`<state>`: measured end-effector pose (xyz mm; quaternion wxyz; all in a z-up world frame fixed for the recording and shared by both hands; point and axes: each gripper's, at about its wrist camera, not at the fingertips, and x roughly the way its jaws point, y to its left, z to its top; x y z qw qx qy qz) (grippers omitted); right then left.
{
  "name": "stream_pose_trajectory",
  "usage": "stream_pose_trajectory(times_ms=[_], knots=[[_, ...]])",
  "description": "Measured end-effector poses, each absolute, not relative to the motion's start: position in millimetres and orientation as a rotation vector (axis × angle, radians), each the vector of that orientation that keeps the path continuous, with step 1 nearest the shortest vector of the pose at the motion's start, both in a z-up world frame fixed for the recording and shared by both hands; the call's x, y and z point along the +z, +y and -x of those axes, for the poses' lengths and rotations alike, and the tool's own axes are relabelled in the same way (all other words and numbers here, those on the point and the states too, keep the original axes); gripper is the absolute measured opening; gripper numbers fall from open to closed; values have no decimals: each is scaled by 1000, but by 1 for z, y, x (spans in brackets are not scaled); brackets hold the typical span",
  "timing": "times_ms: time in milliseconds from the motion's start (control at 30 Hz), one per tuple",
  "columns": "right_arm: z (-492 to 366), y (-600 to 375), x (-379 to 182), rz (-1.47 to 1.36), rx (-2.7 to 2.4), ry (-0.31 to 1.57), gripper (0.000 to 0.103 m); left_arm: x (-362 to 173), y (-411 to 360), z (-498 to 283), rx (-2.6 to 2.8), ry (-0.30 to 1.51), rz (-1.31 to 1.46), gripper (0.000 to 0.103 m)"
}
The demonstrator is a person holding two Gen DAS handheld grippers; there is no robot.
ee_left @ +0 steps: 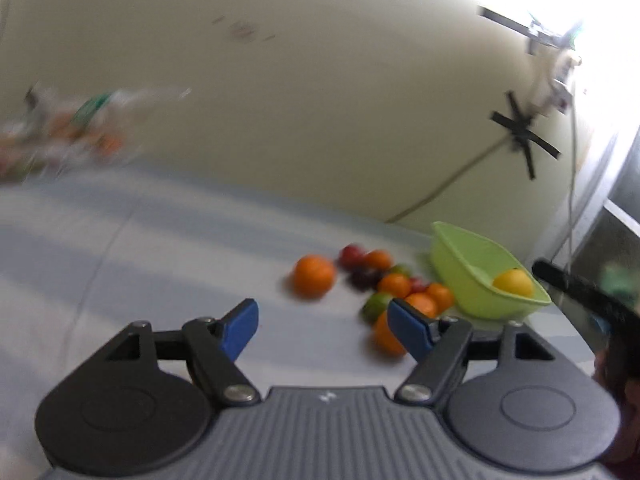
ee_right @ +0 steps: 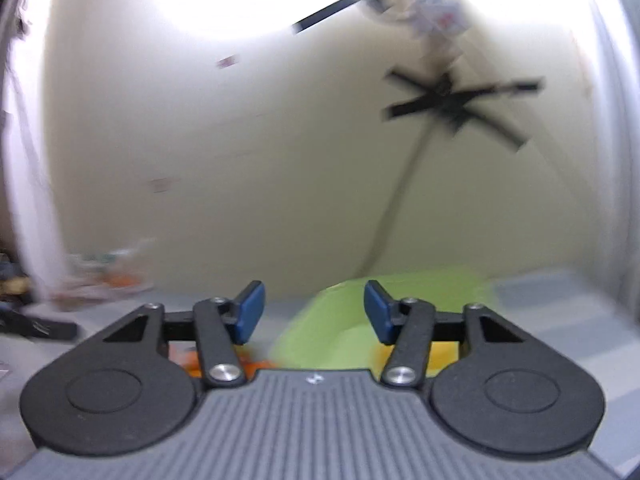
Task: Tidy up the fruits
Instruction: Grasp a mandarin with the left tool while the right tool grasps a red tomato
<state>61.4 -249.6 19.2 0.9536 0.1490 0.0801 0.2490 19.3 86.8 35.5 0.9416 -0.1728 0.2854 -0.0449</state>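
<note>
In the left wrist view a pile of fruit (ee_left: 394, 284), several oranges, red and green pieces, lies on the pale cloth. One larger orange (ee_left: 313, 275) sits apart on its left. A lime-green tub (ee_left: 480, 272) to the right holds a yellow lemon (ee_left: 514, 281). My left gripper (ee_left: 322, 330) is open and empty, short of the pile. My right gripper (ee_right: 312, 314) is open and empty just above the green tub (ee_right: 340, 320), with yellow fruit (ee_right: 440, 356) below its right finger. The right gripper's black body (ee_left: 580, 292) shows at the right edge of the left wrist view.
A cream wall rises behind the table, with black tape (ee_left: 524, 136) and a cable on it. A blurred clutter of packets (ee_left: 68, 128) lies at the far left. A bright window frame (ee_left: 612, 184) stands at the right.
</note>
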Motion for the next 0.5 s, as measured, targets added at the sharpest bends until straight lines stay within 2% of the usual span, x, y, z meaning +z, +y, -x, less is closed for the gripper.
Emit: stream_pose_trajectory(times_ms=[100, 467, 500], knots=[[-48, -213, 14, -215, 575, 230, 49, 27, 87, -23, -126, 605, 400, 73], [-52, -143, -4, -44, 567, 429, 49, 22, 20, -93, -227, 713, 308, 73], [-55, -140, -6, -37, 564, 445, 49, 20, 17, -97, -213, 726, 306, 70]])
